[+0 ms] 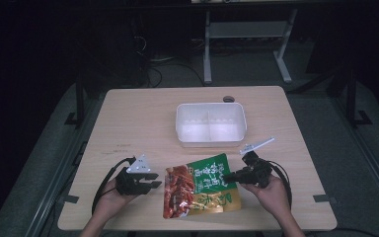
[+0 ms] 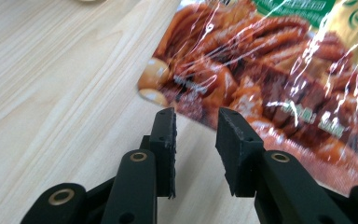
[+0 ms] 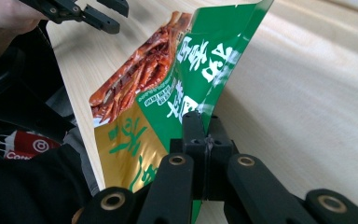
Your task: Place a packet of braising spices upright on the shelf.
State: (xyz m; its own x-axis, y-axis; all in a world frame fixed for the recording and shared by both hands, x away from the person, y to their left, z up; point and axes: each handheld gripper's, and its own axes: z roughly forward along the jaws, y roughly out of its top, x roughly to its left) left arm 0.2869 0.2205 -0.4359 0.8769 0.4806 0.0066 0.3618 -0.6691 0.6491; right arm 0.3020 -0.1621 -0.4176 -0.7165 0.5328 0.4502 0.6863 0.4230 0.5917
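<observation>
Food pouch (image 1: 201, 191), one: near front edge of tabletop (image 1: 128, 113), right edge lifted
Right hand-held gripper (image 1: 231, 176): jaws clamped on pouch's right edge
Left hand-held gripper (image 1: 154, 179): jaws apart, nothing between, just left of pouch
White tray (image 1: 211, 140), one, two compartments: mid-tabletop, apart from pouch
Bare wood left, right, rear
Room dark; desk frame (image 1: 246, 34) beyond

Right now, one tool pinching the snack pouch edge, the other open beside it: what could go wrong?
1. The right tool is shut on only the thin edge of the snack pouch; the glossy film could slip out or tear.
2. The left tool is open and not touching the pouch, so the far end hangs unsupported and may swing or drag.
3. The white tub sits close behind; a swinging pouch could nudge it.
</observation>
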